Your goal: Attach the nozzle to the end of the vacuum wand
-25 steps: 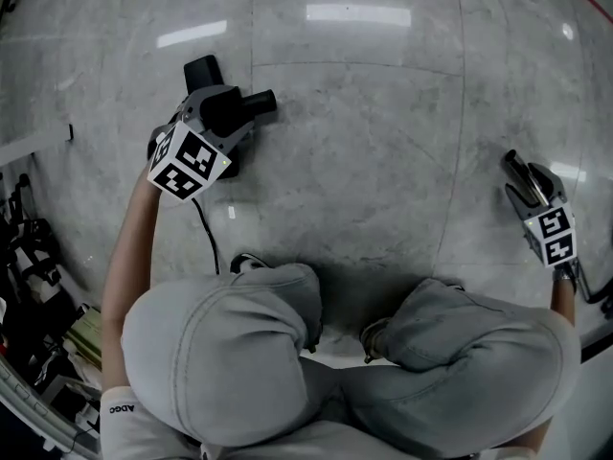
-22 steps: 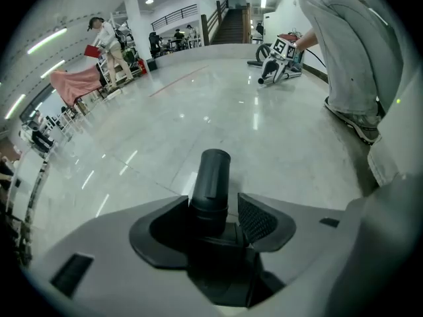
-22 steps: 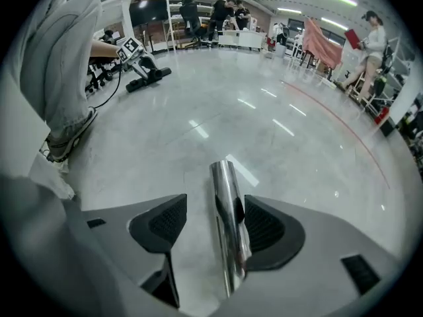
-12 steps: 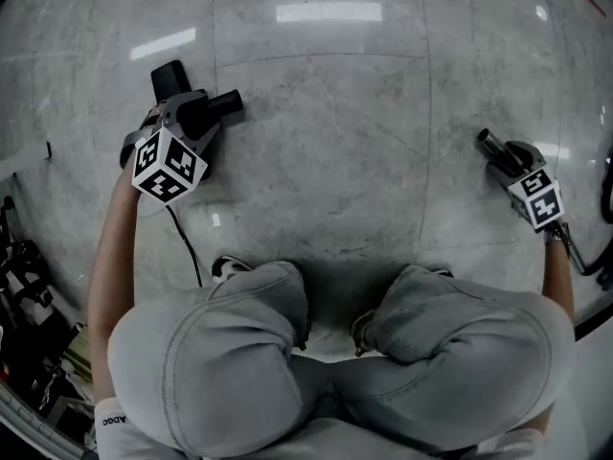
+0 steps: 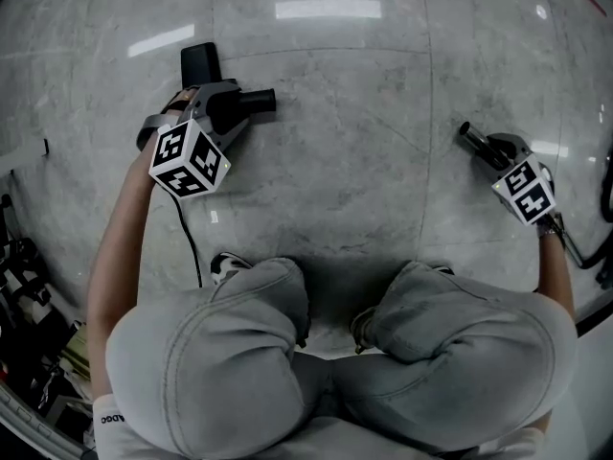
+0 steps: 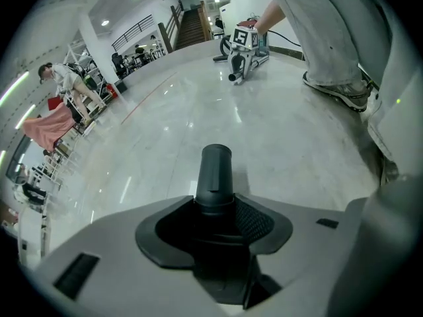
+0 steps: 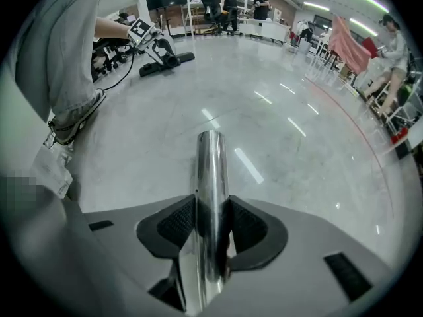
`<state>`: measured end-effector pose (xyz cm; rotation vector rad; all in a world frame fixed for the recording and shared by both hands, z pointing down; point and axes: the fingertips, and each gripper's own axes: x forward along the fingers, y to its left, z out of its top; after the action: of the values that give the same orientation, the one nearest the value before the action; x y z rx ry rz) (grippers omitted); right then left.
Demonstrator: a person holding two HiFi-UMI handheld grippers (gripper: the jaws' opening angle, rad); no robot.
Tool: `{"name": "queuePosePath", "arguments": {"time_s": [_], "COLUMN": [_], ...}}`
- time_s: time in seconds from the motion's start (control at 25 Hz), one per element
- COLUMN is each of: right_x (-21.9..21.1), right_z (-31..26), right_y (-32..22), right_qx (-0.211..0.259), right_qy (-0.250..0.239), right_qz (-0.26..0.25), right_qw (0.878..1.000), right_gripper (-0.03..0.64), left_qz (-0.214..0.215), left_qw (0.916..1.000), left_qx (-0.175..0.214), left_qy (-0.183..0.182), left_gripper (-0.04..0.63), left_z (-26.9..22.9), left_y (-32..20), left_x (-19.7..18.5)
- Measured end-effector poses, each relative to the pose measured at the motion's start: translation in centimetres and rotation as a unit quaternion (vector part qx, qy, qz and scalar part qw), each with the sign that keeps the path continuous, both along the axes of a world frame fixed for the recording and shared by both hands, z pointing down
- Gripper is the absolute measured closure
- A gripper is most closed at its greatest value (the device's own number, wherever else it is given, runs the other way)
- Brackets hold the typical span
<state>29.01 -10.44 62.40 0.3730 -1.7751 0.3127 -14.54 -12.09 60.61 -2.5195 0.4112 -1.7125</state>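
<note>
The black nozzle [image 5: 203,63] lies on the marble floor at the upper left, its round neck [image 6: 215,170] sticking out rightward. My left gripper [image 5: 230,111] has been closing and its pads now press on that neck. At the right, the chrome vacuum wand [image 7: 211,170] runs out between the jaws of my right gripper [image 5: 490,149], whose jaws have just been closing and now clamp it. The wand's end [image 5: 469,137] points left toward the nozzle, a wide stretch of floor between them. In the gripper views, the left gripper [image 6: 215,224] and right gripper [image 7: 213,224] each grip from both sides.
The person squats, grey-trousered knees [image 5: 287,343] and shoes at the bottom centre. A black cable [image 5: 188,240] trails from the left hand. Clutter [image 5: 24,286] lines the left edge and a dark hose [image 5: 603,195] the right. People stand far off in the hall.
The left gripper has shifted right with the nozzle. The right gripper has edged left and up with the wand between its jaws.
</note>
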Motion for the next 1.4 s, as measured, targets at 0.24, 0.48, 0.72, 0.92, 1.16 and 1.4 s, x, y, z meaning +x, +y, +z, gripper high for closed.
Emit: {"name": "queuePosePath", "arguments": {"time_s": [0.24,0.48,0.72,0.92,1.16,1.4], "right_x": [-2.1,-5.9,-10.5,-15.6,-17.8,-19.8], "right_z": [-1.6,-4.6,-5.5,-4.7,-2.6,-2.4], "right_y": [-0.5,-1.0,-1.7,0.2,2.2,2.4], "right_qx": [0.016,0.032,0.03,0.002,-0.025,-0.034], "right_qy": [-0.021,-0.061,-0.101,-0.13,-0.127,-0.138], "right_qz": [0.003,-0.006,-0.026,-0.051,-0.07,-0.083], "right_qw": [1.0,0.998,0.994,0.99,0.989,0.986], "right_gripper": [0.462,0.462,0.462,0.46,0.46,0.457], "left_qz": [0.031,0.054,0.072,0.084,0.096,0.095], "left_qw": [0.9986,0.9918,0.9895,0.9875,0.9847,0.9833], "left_qx": [0.005,-0.007,-0.018,-0.023,-0.032,-0.035], "left_qy": [0.042,0.116,0.124,0.131,0.142,0.152], "left_gripper": [0.399,0.403,0.41,0.411,0.413,0.413], "left_z": [-0.8,-2.3,-2.2,-2.1,-2.2,-2.2], "left_y": [-0.1,-0.3,-0.2,0.6,1.3,1.7], "left_x": [5.6,12.1,14.3,14.7,14.6,14.6]}}
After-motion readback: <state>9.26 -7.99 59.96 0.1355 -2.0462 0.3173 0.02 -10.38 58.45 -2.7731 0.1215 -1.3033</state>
